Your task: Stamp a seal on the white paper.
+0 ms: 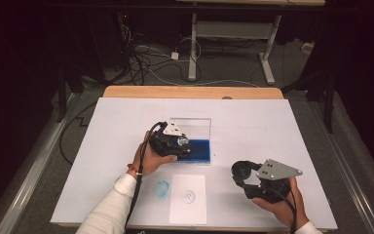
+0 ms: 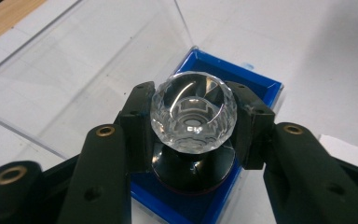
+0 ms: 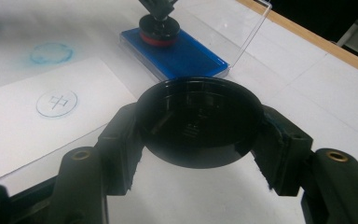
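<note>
The room's pretty dark, with grey carpet floor (image 1: 39,146) all around the wooden table (image 1: 190,91) topped with a white sheet (image 1: 253,126). Behind the table there's a messy tangle of cables (image 1: 151,58) on the floor, and just past those a white-legged desk frame (image 1: 233,34).

I read this as a lab or recording studio, not a home. My bench (image 1: 126,92) is a wooden top covered with a plain white sheet (image 1: 253,122), lit hard against black surroundings. Beyond it, on grey carpet (image 1: 224,73), cables (image 1: 146,58) sprawl toward a white wall-plug box (image 1: 175,55), beside the white steel legs of a height-adjustable desk (image 1: 193,48).
</note>
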